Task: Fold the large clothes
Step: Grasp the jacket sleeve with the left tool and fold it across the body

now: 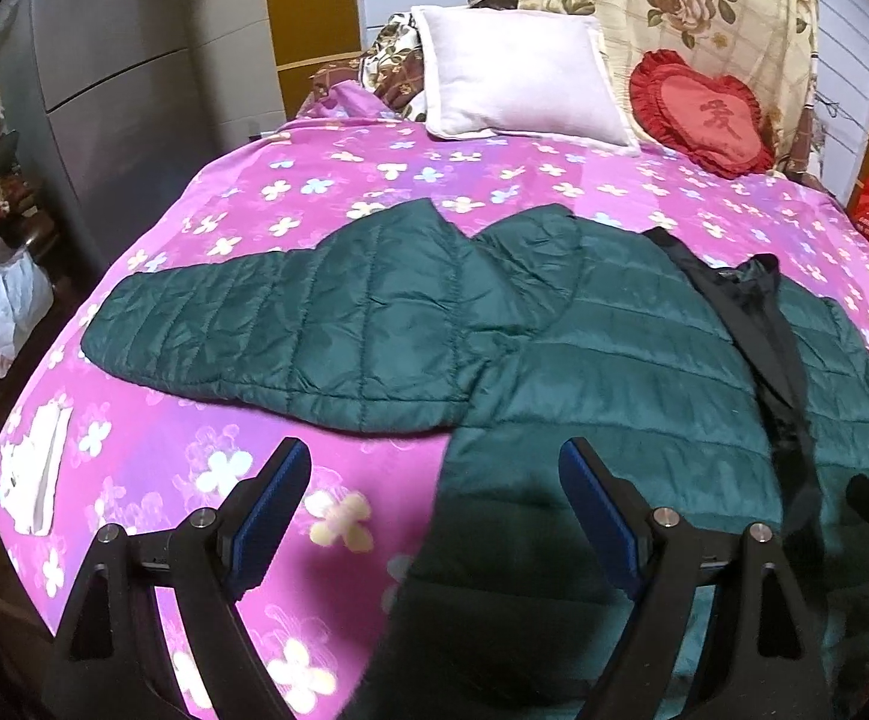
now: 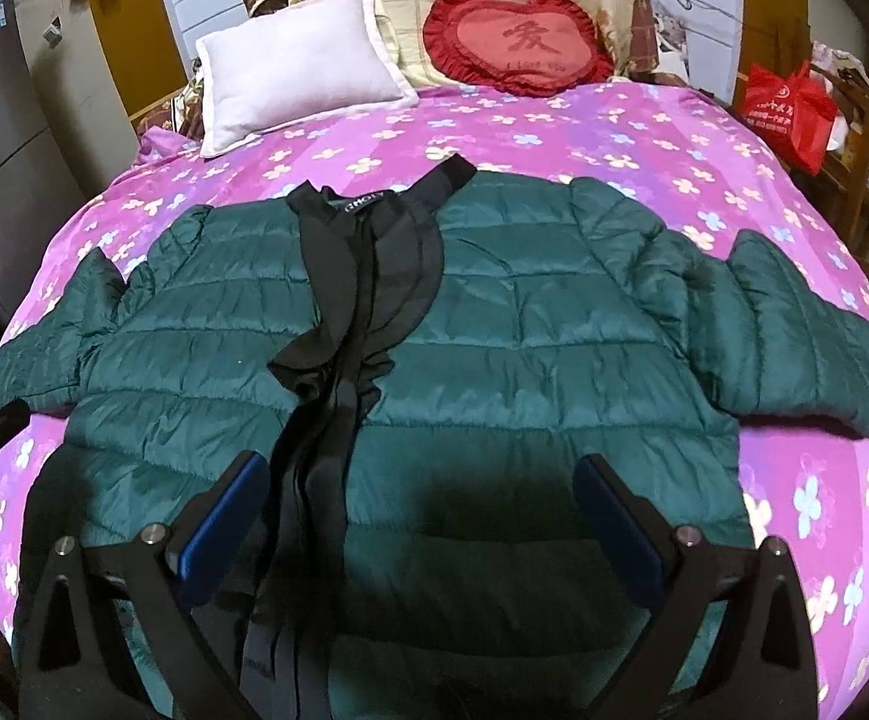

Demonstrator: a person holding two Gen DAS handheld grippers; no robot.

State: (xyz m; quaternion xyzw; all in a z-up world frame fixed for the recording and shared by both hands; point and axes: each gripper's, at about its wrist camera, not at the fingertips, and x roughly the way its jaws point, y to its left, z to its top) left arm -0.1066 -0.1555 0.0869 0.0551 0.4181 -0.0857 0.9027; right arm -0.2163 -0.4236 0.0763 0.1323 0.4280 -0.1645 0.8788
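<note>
Jacket, a dark green quilted one, lies spread flat on the bed, front up, with its black placket running down the middle. Right gripper hangs just above the jacket's lower front, its blue-padded fingers wide apart and holding nothing; the placket passes beside its left-hand finger. Left gripper is likewise spread and empty, one finger over the pink flowered bedcover, the other over the jacket's hem near its side edge.

The hem itself is cut off by the bottom of both frames and shaded by the grippers, so how it lies cannot be made out. Only the left wrist view shows the whole left sleeve, stretched out sideways across the cover, and a white cloth item near the bed's edge, too blurred to identify. Only the right wrist view shows the right sleeve and the collar label, whose lettering is too small to read surely.

At the head of the bed lie a white pillow and a red heart-shaped cushion. A red bag stands off to the side.
</note>
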